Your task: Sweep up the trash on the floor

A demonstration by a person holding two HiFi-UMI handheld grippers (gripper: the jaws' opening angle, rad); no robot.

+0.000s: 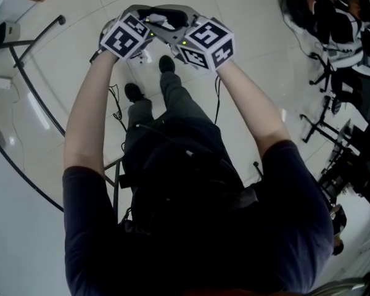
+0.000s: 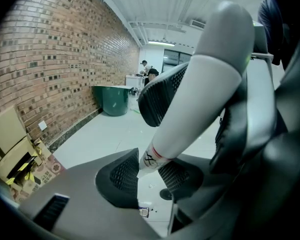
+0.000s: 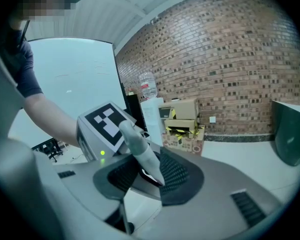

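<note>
Both grippers are held close together in front of the person, above the shoes. A white handle runs between them. In the left gripper view the handle slants down between the black mesh pads, and its end carries a red ring. My left gripper is shut on it. My right gripper is shut on the same handle, next to the left gripper's marker cube. A small scrap of trash and white crumbs lie on the pale floor below the left jaws.
A brick wall runs along one side, with cardboard boxes and a green bin standing against it. People stand far off. Black stand legs and cables lie at the left, and chairs at the right.
</note>
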